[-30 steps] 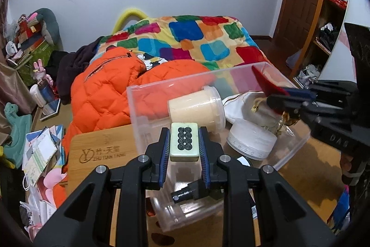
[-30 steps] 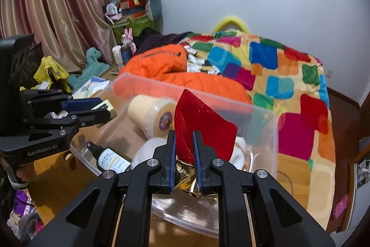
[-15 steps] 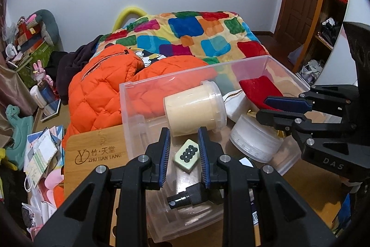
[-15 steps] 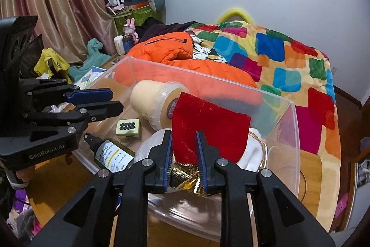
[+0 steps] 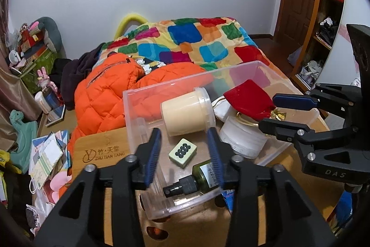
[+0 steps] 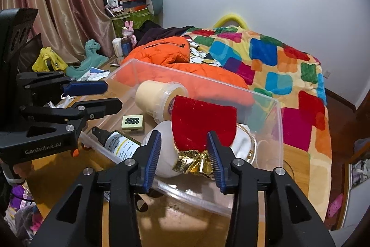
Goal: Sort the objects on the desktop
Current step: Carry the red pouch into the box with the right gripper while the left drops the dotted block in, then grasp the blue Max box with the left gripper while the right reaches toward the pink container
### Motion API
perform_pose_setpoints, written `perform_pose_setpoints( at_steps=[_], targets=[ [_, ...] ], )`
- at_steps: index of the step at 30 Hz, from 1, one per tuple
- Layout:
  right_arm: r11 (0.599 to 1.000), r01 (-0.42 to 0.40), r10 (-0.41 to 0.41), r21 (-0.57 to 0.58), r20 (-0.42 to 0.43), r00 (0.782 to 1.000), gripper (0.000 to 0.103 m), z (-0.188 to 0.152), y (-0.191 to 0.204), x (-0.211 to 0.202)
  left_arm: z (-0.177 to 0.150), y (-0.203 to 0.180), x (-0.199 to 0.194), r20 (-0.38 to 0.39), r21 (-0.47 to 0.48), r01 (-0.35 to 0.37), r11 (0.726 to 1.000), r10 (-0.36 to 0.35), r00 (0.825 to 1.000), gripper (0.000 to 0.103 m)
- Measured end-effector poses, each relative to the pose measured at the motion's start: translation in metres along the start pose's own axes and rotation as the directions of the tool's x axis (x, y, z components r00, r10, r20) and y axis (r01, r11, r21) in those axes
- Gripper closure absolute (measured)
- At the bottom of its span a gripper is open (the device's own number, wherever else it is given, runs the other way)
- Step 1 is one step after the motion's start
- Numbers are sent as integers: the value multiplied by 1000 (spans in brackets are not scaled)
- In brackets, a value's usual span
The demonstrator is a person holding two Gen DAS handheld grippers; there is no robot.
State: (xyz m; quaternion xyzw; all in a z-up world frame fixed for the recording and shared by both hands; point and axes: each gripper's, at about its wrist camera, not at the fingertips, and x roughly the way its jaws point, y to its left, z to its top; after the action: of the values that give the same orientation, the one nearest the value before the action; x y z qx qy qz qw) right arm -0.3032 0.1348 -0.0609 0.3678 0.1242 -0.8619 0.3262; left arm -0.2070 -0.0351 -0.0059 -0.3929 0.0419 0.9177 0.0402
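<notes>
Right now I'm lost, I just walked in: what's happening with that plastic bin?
A person is sorting desk items into the clear bin with two handheld claws. The left claw has just been opening; the mahjong tile lies on the bin floor below its open jaws. The right claw has just been opening around the red pouch, which rests on the white container.

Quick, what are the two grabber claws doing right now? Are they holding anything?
Left gripper: open, just opened, mahjong tile lies loose below it.
Right gripper: open, just opened, red pouch between its jaws, not gripped.
</notes>
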Motion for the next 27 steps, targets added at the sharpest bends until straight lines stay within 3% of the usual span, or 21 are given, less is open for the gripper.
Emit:
perform_pose_setpoints(
  at_steps=[6,13,27],
  targets=[
    [999,42,-42,-30,20,999,51,-4,4,-16,-2,-5,-13,22,15,-16,1000,15,1000,52],
    [997,75,-74,-23,45,996,44,-15,1,-35,-7,-9,-25,36,4,-31,1000,30,999,36],
    [991,133,-132,-13,59,989,42,-47,-18,-65,-35,-38,-28,-9,8,-32,999,32,999,32]
  ],
)
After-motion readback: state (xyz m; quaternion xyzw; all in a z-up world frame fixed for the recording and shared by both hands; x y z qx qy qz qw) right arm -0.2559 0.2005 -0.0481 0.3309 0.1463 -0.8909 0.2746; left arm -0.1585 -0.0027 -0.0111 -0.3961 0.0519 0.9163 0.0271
